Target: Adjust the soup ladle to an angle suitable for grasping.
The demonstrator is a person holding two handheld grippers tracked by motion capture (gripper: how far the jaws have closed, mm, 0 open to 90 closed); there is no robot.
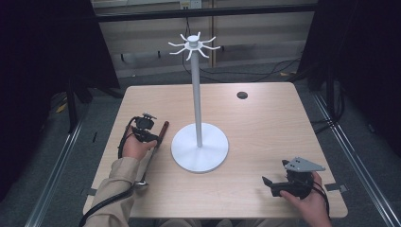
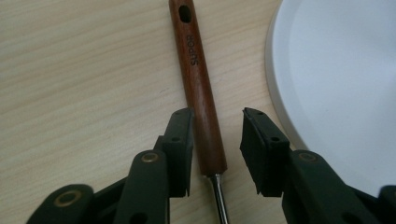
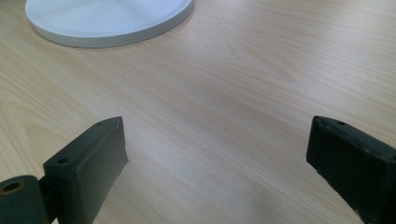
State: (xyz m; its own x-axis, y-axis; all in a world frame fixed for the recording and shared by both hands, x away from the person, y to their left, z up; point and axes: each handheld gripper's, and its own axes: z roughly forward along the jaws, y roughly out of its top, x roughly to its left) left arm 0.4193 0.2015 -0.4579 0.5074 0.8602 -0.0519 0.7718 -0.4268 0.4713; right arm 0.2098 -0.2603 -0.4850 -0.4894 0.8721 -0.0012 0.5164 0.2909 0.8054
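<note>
High view: left gripper (image 1: 150, 137) straddles the brown wooden-handled metal ladle (image 1: 152, 154), just left of the white round-based stand (image 1: 199, 150). Left gripper view: jaws apart, left pad touching the handle, right side clear. Right gripper view: right gripper (image 3: 217, 168) wide open over bare light wooden table (image 3: 243, 93), stand base ahead-left.

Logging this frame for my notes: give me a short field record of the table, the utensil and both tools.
table: light wood
stand: white pole stand, hooks on top, round base
utensil: wooden-handled ladle, lying flat left of the base
left tool: open, jaws either side of the handle
right tool: open, empty, near the table's right front
</note>
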